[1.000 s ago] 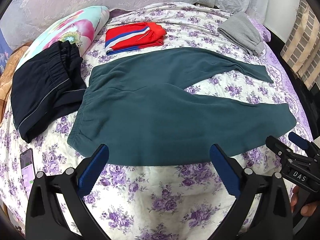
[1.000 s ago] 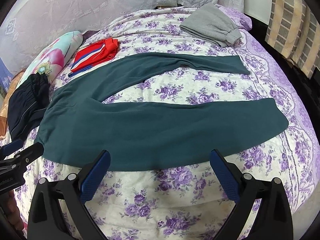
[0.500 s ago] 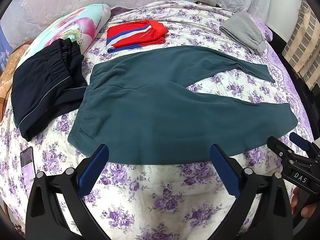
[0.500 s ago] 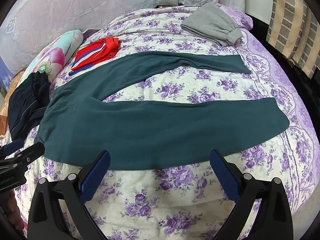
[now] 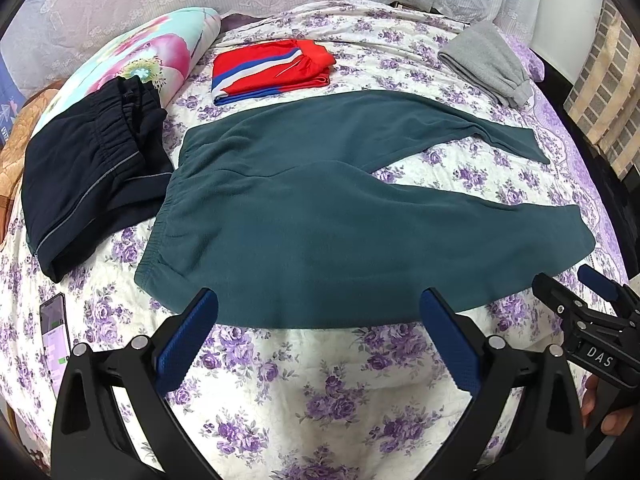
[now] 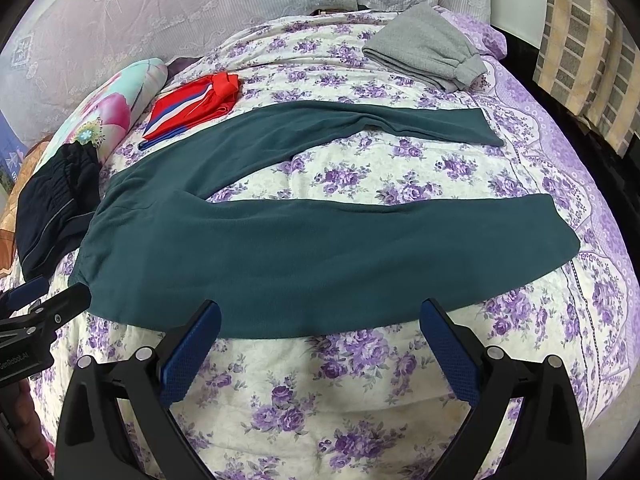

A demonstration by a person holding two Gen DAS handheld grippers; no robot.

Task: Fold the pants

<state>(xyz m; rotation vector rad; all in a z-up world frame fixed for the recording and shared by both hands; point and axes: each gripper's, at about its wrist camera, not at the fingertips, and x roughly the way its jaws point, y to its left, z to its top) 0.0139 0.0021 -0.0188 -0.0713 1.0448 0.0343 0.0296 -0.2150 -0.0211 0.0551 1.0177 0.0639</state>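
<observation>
In the left wrist view, the left gripper (image 5: 318, 326) hovers spread wide and empty over the near edge of the dark teal fleece pants (image 5: 320, 216), which lie flat, legs splayed, on the purple-flowered quilted bedspread (image 5: 304, 392). In the right wrist view, the right gripper (image 6: 320, 330) is likewise spread and empty at the soft, matte pants' near leg edge (image 6: 320, 256).

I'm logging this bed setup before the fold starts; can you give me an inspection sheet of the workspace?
Surface: floral quilt on a bed.
Job's things: green pants flat, unfolded, legs spread apart.
Clutter: folded navy garment, red striped garment, grey garment, phone, floral pillow.
Grippers: left gripper and right gripper open, empty, near the pants' edge.
Cables: nothing seen.
Surroundings: lace headboard cover, striped curtain.
</observation>
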